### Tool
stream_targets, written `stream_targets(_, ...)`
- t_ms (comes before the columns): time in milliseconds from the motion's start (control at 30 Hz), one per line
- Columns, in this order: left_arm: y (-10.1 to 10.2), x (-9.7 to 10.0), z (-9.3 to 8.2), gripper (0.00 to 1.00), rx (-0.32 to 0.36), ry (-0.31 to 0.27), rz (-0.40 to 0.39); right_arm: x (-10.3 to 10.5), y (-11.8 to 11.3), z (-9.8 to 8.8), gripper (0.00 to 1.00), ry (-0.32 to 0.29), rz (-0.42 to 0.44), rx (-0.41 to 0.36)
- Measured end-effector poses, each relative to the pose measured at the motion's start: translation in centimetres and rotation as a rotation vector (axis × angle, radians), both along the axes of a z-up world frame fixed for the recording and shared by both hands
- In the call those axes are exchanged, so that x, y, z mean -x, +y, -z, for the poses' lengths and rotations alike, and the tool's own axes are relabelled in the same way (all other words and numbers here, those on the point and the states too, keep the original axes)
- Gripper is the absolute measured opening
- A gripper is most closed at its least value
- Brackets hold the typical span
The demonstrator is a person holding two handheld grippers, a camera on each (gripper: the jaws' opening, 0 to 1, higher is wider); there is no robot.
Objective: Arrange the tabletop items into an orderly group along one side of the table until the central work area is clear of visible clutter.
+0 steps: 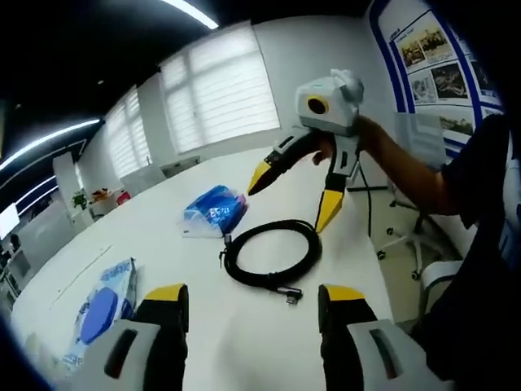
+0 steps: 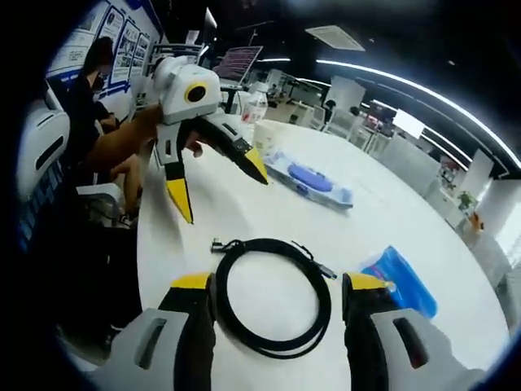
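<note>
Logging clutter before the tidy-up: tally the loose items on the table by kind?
Coiled black cable: 1
Blue plastic bag: 1
Flat pack with a blue round lid: 1
Total: 3 clearly told apart. Small things at the table's far end in the right gripper view are too blurred to count.

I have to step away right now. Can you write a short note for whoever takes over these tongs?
Left tongs: open, empty, held above the table.
Right tongs: open, empty, above the black coiled cable.
Cable sits mid-table; blue plastic bag just beyond it; wet-wipes pack farther off.
Done: nothing grouped yet.
Left: move all three to one side, probably cable first.
</note>
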State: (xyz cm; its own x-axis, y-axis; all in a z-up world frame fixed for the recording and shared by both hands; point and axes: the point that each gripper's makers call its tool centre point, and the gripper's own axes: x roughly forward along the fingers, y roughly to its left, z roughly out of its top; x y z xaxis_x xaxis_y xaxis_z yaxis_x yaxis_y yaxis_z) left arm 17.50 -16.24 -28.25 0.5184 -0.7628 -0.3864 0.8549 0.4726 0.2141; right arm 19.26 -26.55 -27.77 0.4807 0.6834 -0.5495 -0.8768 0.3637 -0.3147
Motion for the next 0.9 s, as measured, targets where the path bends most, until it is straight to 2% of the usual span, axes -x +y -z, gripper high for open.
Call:
stream_targets(133,0.7,-0.3,-0.2,0.71,0.005,-0.004,-0.033,-0.6,-0.1,-0.2,0.71,0.000,0.034,-0.007)
stream_targets(200,1.0,-0.5,-0.6,0.72,0.032,-0.007,-0.048,-0.8,-0.1,-0.3,0.75,0.001,0.049,-0.018)
stream_targets(333,1.4,-0.7,-0.8,0.78,0.053,0.001,-0.079,-1.2,0.0,-0.3,0.80,0.006,0.069,-0.027)
stream_targets(700,3.0,-1.1,-1.0,0.87,0.062,-0.009,-0.134,-2.0,0.2,-0.6,0.87,0.008,0.090,-0.048)
stream_targets(800,3.4,-1.2,-1.1,0.92,0.084,0.004,-0.156,-2.0,0.3,-0.3,0.83,0.021,0.081,-0.036)
stream_targets(900,3.7,-1.4,-1.0,0.96,0.087,0.007,-0.174,-2.6,0.6,-0.5,0.93,0.019,0.107,-0.065)
